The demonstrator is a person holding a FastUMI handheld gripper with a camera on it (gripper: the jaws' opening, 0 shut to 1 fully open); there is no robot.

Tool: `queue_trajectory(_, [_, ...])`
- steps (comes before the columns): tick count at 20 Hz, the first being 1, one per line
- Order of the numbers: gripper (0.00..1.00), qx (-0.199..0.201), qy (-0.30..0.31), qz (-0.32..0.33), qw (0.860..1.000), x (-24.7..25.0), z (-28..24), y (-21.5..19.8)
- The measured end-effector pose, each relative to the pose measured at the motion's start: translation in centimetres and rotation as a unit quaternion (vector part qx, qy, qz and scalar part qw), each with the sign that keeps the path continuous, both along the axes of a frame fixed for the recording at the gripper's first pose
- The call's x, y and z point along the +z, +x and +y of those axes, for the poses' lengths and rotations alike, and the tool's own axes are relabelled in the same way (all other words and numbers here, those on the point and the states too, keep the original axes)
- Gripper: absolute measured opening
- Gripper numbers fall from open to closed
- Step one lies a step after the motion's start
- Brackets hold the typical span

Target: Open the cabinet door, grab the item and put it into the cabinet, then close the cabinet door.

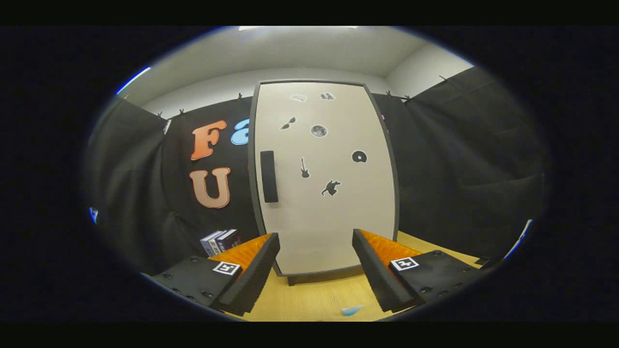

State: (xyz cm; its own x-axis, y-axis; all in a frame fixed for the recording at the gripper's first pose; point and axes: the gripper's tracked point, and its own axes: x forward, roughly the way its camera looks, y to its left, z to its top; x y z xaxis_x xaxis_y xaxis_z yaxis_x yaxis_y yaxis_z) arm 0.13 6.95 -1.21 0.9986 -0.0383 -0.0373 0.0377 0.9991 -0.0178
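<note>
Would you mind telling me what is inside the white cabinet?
Its contents are hidden: the door is shut, showing only stickers and a dark handle. The open gripper holds nothing.

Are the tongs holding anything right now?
No, nothing. The tongs are open with only bare table between their fingers. The cabinet door is shut just ahead of them, and its handle is untouched.

upright white cabinet (324, 193), door shut, dark handle (269, 176)
</note>
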Motion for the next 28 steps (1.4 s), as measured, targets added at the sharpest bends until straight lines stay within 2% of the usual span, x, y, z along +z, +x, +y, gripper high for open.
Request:
queue_trajectory(5, [0.97,0.013,0.009,0.001,1.0,0.7,1.3,1.1])
queue_trajectory(10, [0.97,0.054,0.047,-0.006,0.997,4.5,4.1,5.4])
queue_trajectory(16, [0.97,0.073,-0.006,-0.019,0.997,8.5,6.6,12.7])
queue_trajectory(21, [0.96,0.076,0.001,-0.001,0.997,8.7,7.2,18.1])
queue_trajectory(23, [0.95,0.076,-0.004,0.006,0.997,8.3,7.3,19.1])
queue_trajectory(27, [0.95,0.101,-0.028,0.012,0.994,7.6,9.5,20.1])
queue_trajectory(28, [0.89,0.103,-0.034,0.017,0.994,7.1,10.1,20.3])
